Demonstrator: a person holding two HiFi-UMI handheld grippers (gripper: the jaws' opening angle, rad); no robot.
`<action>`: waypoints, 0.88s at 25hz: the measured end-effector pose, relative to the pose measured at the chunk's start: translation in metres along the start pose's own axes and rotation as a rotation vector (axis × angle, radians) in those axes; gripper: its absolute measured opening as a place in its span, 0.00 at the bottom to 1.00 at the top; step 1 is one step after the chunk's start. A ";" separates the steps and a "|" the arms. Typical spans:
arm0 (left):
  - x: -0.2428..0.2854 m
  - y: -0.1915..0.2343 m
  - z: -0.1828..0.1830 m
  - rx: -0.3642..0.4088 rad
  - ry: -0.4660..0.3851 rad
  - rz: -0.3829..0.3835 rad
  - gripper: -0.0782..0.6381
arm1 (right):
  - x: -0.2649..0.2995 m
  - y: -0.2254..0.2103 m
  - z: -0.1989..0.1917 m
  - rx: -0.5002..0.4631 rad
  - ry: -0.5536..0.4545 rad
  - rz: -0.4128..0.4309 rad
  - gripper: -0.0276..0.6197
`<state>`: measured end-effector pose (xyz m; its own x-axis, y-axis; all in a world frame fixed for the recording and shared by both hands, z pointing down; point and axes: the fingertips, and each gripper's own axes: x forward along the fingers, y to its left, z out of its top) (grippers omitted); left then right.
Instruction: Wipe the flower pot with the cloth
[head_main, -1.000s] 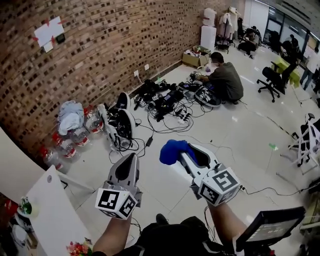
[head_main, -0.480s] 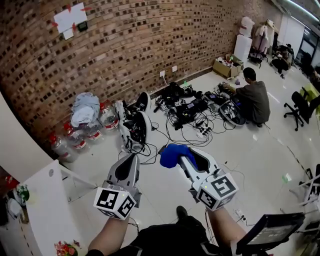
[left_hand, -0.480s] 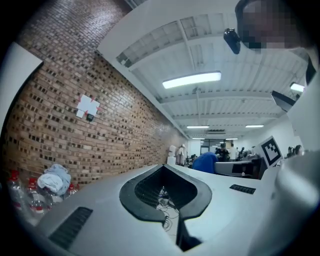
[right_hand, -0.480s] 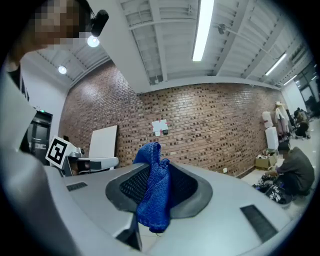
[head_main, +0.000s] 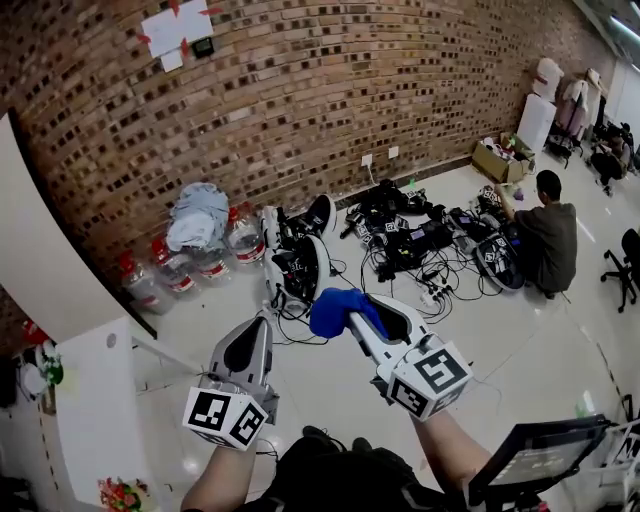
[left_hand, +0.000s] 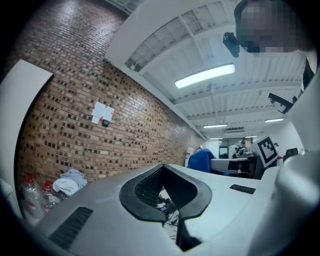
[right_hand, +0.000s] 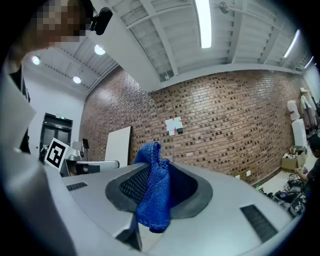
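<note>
Red brick wall (head_main: 300, 100) behind, small red flowers (head_main: 120, 492) low at far left, white left gripper (head_main: 263, 320) with jaws closed and empty, white right gripper (head_main: 356, 322) beside it, jaws clamping crumpled blue knitted cloth (head_main: 333, 308), well apart from flowers.

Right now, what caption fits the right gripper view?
Blue cloth clamped in the right gripper, brick wall beyond.

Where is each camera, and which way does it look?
Head view: on the person's head, looking down; brick wall, forearms, left gripper, right gripper show.
Left gripper view: on the left gripper, along its shut, empty jaws, toward the wall.
Right gripper view: on the right gripper, along jaws clamping the blue cloth.
Shared: both gripper views show the wall's white paper.
</note>
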<state>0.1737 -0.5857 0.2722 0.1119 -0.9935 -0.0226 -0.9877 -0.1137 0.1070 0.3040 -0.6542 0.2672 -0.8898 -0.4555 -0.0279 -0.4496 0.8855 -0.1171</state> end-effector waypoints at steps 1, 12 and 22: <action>0.004 0.011 0.001 0.001 -0.007 0.017 0.11 | 0.013 -0.002 0.001 -0.002 0.001 0.014 0.19; 0.002 0.148 0.020 -0.004 -0.054 0.206 0.11 | 0.168 0.036 -0.007 -0.002 0.023 0.213 0.19; -0.009 0.229 0.026 0.012 -0.070 0.531 0.11 | 0.281 0.062 -0.012 0.008 0.055 0.538 0.19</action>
<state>-0.0558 -0.6029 0.2715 -0.4109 -0.9110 -0.0344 -0.9076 0.4052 0.1099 0.0251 -0.7267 0.2638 -0.9971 0.0678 -0.0336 0.0711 0.9916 -0.1083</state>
